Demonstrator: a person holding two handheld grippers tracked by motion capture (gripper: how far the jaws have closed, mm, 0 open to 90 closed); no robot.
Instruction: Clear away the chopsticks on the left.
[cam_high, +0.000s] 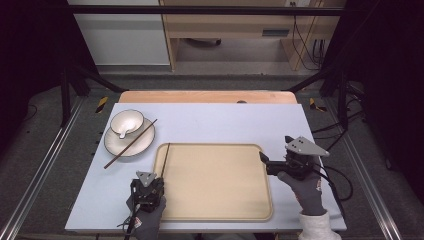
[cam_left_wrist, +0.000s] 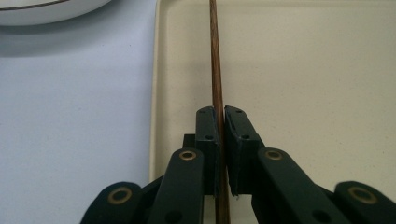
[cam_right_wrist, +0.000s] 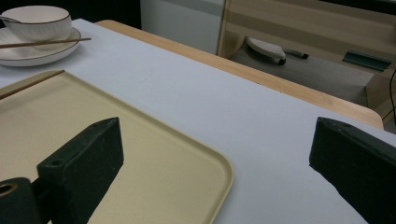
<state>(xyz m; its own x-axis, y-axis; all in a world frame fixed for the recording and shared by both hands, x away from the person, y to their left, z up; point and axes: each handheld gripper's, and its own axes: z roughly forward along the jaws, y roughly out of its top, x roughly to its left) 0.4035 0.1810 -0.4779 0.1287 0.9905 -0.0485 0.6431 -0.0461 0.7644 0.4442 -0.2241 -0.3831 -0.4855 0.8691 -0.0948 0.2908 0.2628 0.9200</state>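
A thin brown chopstick (cam_left_wrist: 215, 56) lies along the left side of the beige tray (cam_high: 215, 182), and my left gripper (cam_left_wrist: 222, 116) is shut on its near end. From above, the left gripper (cam_high: 159, 182) sits at the tray's front left corner. A second chopstick (cam_high: 131, 143) rests slantwise across the white plate (cam_high: 120, 146), next to the white bowl (cam_high: 126, 122) that holds a spoon. My right gripper (cam_right_wrist: 215, 126) is open wide and empty. One of its jaws is over the tray's right edge (cam_right_wrist: 219, 163) and the other over the bare table.
The tray lies on a pale blue-grey table top (cam_high: 225, 122) with a wooden edge (cam_high: 207, 96) at the far side. Plate and bowl stand at the far left. Behind the table are a wooden desk (cam_high: 235, 25) and cables (cam_high: 305, 45) on the floor.
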